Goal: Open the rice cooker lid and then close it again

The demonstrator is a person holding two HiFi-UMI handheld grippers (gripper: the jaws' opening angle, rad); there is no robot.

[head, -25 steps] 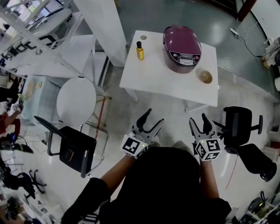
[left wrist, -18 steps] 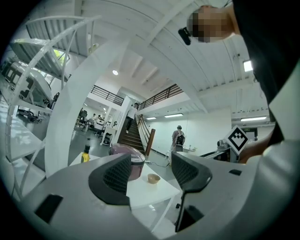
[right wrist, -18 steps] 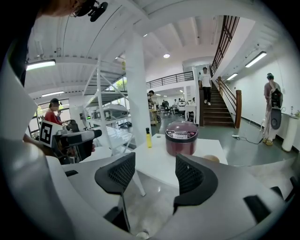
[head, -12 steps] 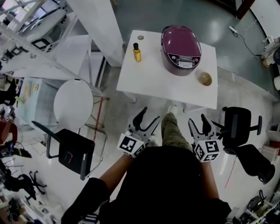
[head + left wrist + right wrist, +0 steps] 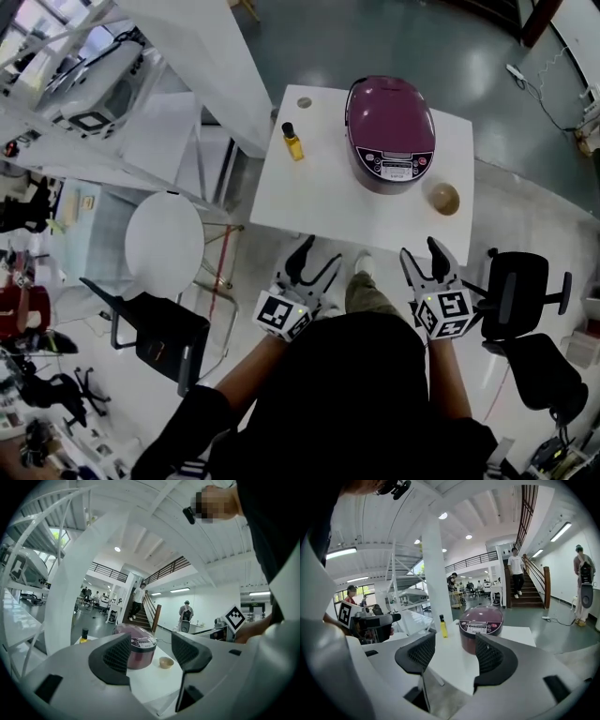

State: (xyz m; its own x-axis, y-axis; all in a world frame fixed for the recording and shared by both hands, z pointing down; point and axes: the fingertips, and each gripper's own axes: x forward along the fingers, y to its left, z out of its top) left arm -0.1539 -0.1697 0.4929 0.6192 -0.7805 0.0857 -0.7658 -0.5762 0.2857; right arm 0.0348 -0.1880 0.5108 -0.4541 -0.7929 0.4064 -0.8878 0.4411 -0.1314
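Observation:
A purple rice cooker [image 5: 390,131] with its lid down stands at the back of a small white table [image 5: 328,192]. Both grippers hang in front of the table's near edge, apart from the cooker. My left gripper [image 5: 314,259] is open and empty, as is my right gripper [image 5: 425,251]. In the left gripper view the cooker [image 5: 140,649] shows between the jaws of the left gripper [image 5: 150,656], well ahead. In the right gripper view the cooker [image 5: 480,623] stands beyond the open right gripper [image 5: 454,654].
On the table are a yellow bottle [image 5: 293,142] left of the cooker, a small tan bowl [image 5: 442,198] to its right and a small disc [image 5: 304,102]. A round white table [image 5: 164,242], a black chair [image 5: 155,328], an office chair [image 5: 516,281] and a white column [image 5: 216,56] surround it.
The person has stepped toward the table, so the table's near edge now lies closer to both grippers. Both grippers stay open and empty.

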